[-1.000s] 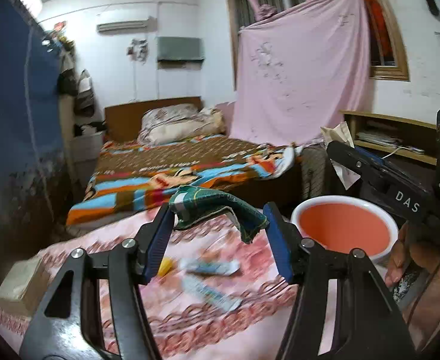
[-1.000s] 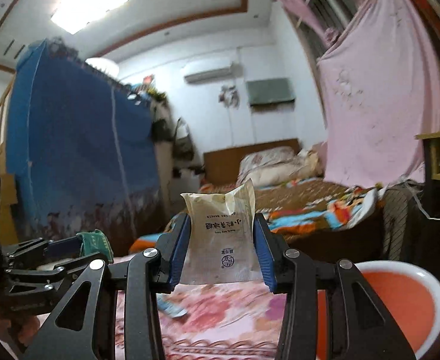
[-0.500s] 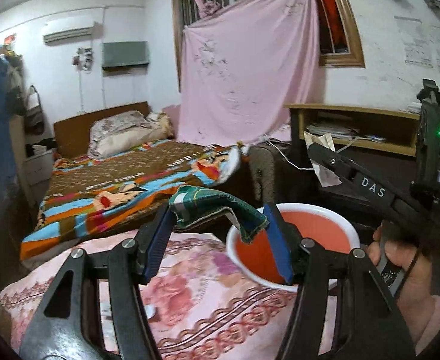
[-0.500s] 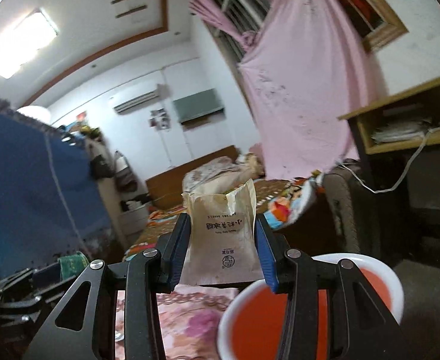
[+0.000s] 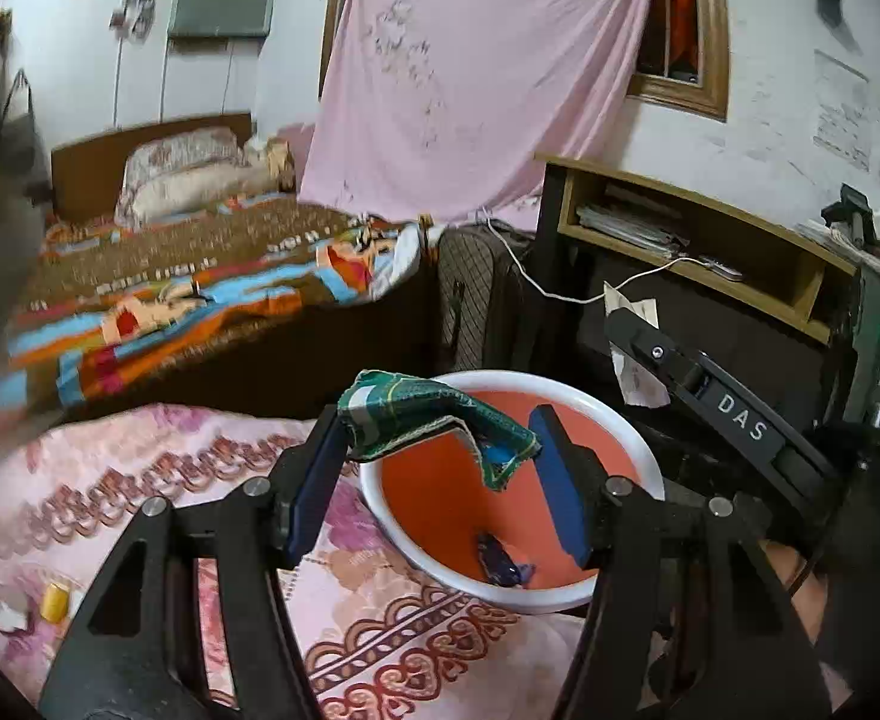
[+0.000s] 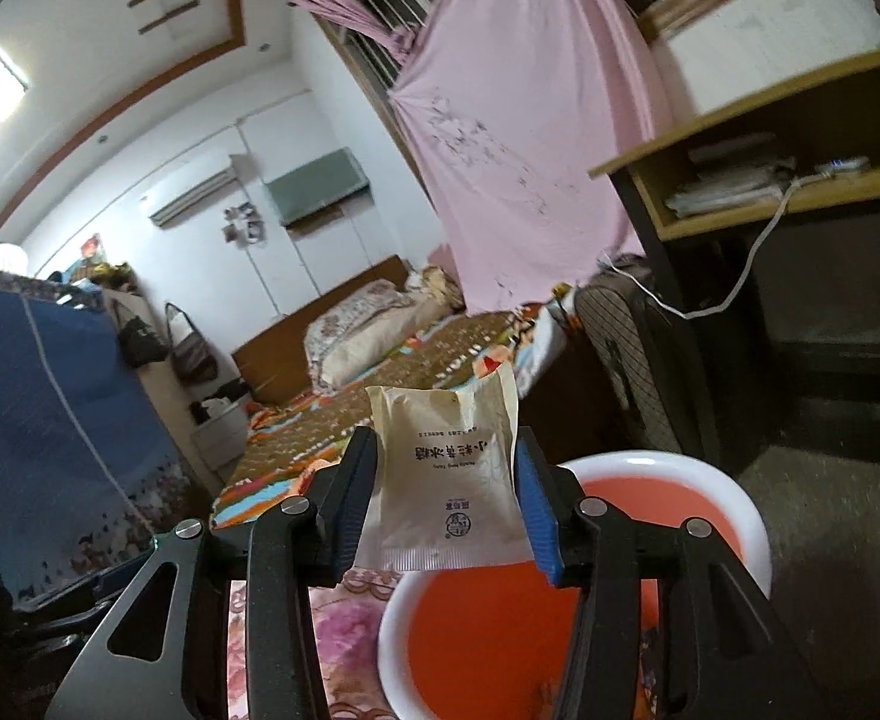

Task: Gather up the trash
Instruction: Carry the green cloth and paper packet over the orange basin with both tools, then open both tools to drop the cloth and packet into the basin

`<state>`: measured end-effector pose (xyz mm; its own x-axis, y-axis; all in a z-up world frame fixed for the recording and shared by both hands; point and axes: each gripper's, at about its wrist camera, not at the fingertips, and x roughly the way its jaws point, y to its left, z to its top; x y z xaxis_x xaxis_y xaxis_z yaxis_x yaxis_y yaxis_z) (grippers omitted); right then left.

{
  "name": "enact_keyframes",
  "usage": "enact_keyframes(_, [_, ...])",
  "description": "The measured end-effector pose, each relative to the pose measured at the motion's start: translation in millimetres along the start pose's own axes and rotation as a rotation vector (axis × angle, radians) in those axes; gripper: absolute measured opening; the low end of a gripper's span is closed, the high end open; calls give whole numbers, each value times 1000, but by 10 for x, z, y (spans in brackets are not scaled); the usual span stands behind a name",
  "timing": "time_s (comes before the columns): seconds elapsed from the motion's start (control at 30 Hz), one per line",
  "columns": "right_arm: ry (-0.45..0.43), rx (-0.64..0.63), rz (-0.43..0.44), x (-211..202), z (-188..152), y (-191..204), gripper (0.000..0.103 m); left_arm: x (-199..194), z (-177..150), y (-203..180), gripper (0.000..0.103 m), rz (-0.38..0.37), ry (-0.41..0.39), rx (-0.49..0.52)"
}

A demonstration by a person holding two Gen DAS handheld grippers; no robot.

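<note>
Basin (image 6: 751, 534) now under gripped packet (image 6: 448, 480)

My left gripper (image 5: 440, 480): black frame, blue pads (image 5: 556, 498), silver screws. My right gripper (image 6: 447, 504) same; side marked "DAS", green light.

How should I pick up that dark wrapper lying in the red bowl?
Come down from above and pinch the dark wrapper across its narrow middle. It lies flat on the floor of the bowl, close to the near wall, so a sideways reach is probably blocked.
</note>
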<state>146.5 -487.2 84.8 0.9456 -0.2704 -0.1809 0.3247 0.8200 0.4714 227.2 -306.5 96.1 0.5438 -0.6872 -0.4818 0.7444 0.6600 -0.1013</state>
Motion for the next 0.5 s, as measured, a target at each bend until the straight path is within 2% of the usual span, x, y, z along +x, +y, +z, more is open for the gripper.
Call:
enact_keyframes(0.2, [57, 49, -27, 59, -35, -71, 47, 229, -19, 68, 47, -22, 88, -98])
enact_keyframes(0.5, [87, 89, -53, 95, -50, -172, 54, 317, -18, 79, 56, -68, 121, -180])
